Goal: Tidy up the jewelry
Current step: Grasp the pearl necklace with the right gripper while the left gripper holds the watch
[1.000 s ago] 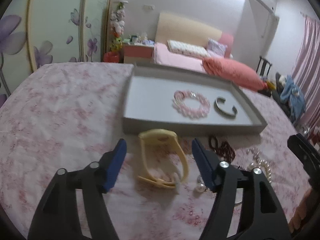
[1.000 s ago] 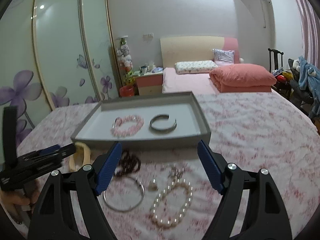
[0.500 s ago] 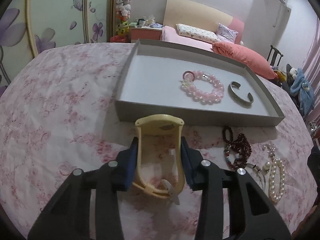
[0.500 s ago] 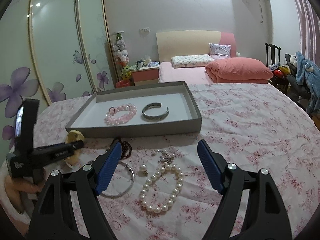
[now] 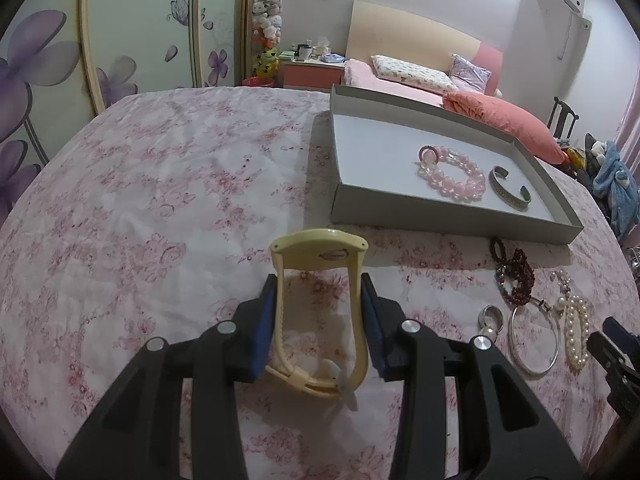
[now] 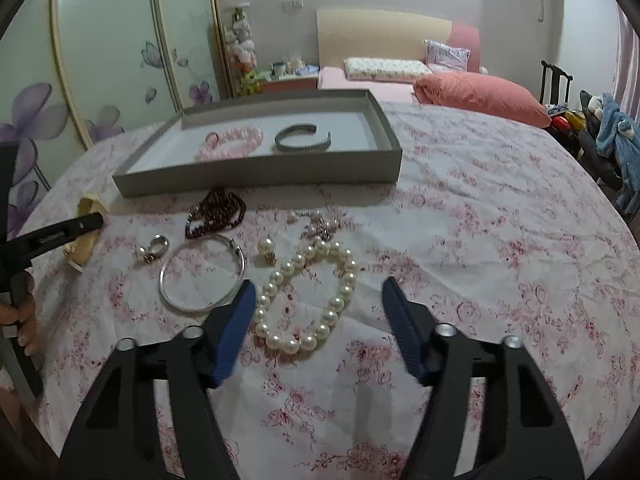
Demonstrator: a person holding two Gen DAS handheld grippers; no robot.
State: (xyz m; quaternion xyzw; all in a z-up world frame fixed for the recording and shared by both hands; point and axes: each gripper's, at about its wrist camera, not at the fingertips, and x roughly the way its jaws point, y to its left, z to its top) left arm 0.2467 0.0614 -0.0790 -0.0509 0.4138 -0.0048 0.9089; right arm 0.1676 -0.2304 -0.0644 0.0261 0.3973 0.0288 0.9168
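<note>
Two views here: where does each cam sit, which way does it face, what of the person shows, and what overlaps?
Left wrist: on the left claw, angled down along its fingers at the floral cloth; claw shut on the yellow watch; right claw's tip at the right edge.
Right wrist: on the right claw, angled down over the pearl bracelet; its jaws, just closing, haven't gripped it; left claw and a hand at left.
Shared: grey tray, pearl bracelet, silver bangle, bed behind.

cloth: matt floral fabric
tray: matt grey cardboard
pearl bracelet: glossy beads
bangle: shiny metal
yellow strap: smooth plastic
</note>
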